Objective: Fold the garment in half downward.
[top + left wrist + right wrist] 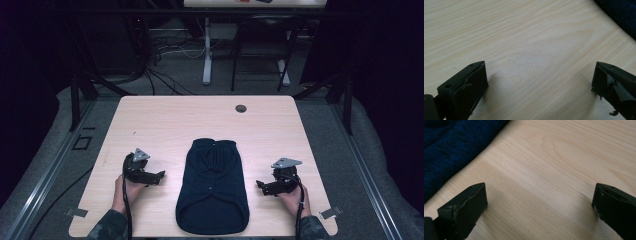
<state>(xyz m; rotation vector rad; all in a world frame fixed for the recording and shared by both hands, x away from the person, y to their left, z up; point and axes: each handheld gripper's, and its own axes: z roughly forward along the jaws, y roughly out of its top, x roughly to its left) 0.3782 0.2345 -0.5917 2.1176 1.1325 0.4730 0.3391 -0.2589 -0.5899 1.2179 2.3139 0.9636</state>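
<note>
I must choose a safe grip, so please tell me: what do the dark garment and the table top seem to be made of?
The dark garment looks like a soft navy knit, probably wool or fleece: the right gripper view shows a fuzzy, ribbed, matte texture. The table top looks like pale wood-grain laminate or veneer, smooth with a slight sheen; the grain lines run evenly, so solid wood cannot be confirmed.

Jaws: I see my left gripper (540, 82) spread wide, nothing between.
Surface: pale wooden table (529, 45) beneath.
Top right corner: edge of dark blue garment (621, 13).
</note>
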